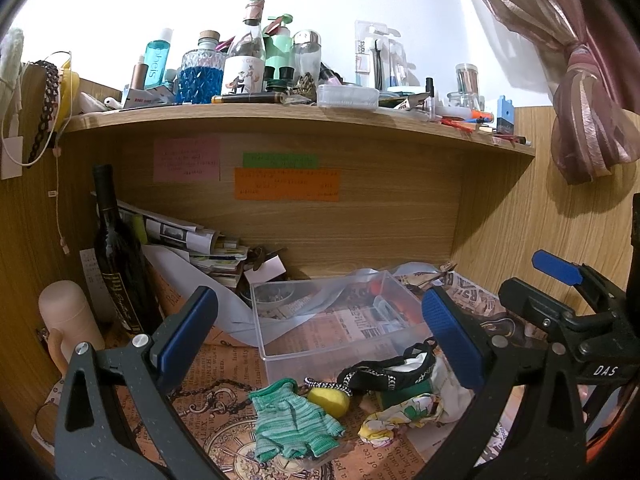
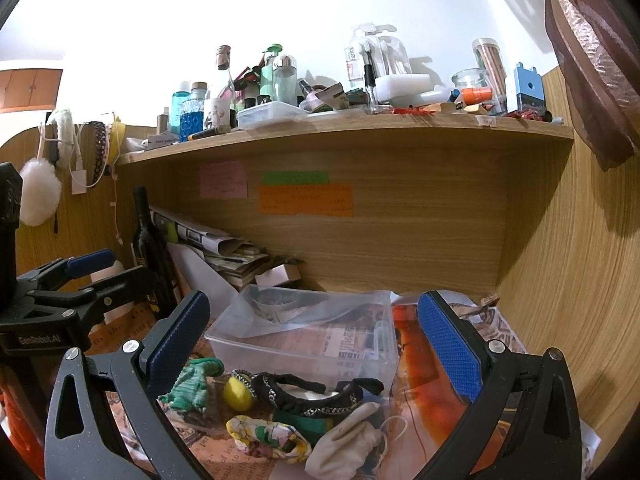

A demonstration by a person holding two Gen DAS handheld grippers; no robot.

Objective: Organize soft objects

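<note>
Clear plastic forms the landmark, an open box (image 1: 332, 320) standing on the newspaper-print desk cover (image 1: 224, 364) beneath the wooden shelf (image 1: 304, 120), and the soft things lie heaped against its near wall: a green knitted glove (image 1: 292, 420) toward its left corner, a yellow sponge ball (image 1: 330, 400) beside that, a black patterned band (image 1: 384, 376) draped across a green sponge (image 2: 316, 420), then a floral cloth (image 2: 268, 438) and a white sock (image 2: 348, 440) nearest the cameras. Both tongs hang above this heap with nothing between their blue pads, the left gripper (image 1: 320, 340) spread wide and the right gripper (image 2: 316, 344) equally wide. A dark wine bottle (image 1: 116, 256) stands well to the left of the box.
</note>
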